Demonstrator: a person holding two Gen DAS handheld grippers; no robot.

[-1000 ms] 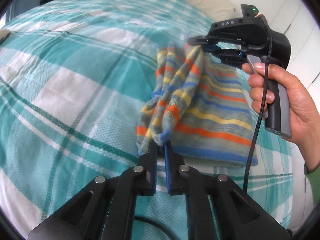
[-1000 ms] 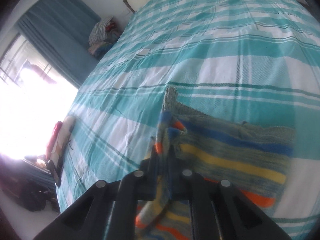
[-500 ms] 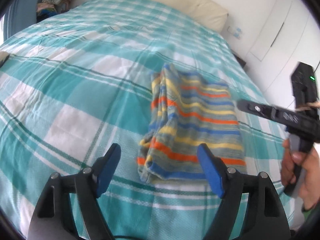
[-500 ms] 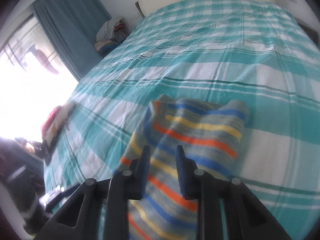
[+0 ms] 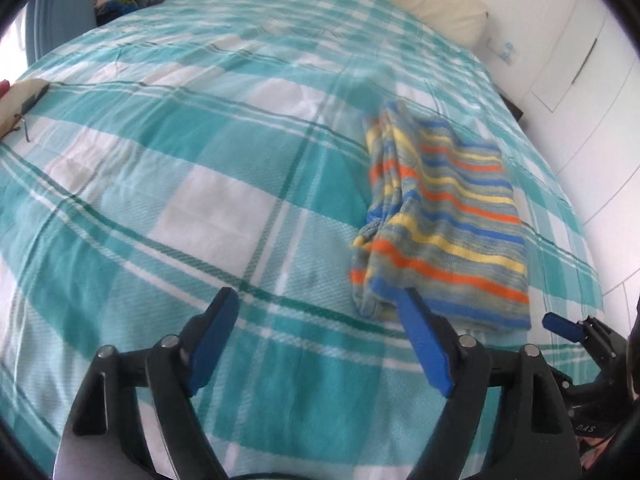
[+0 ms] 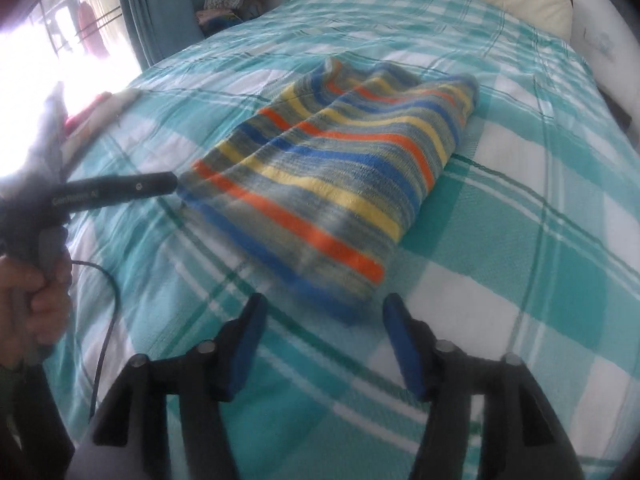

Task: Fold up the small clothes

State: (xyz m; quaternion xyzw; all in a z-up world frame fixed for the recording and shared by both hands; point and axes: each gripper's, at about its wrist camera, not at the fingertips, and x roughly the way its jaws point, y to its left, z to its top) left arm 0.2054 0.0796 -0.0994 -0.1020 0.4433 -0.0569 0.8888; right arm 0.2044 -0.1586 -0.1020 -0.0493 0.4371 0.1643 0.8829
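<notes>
below my fingers a bed (image 5: pixel 240 208) spreads wide under a teal and white plaid cover, and a cream bolster pillow (image 5: pixel 436 4) runs across its far end. a folded striped knit (image 5: pixel 444 216) in orange, yellow, blue and grey lies flat on the cover toward the wall side, one edge bunched in loose folds. at the window-side edge a pale cloth thing (image 5: pixel 18 102) rests on the cover, too cut off for me to name.
</notes>
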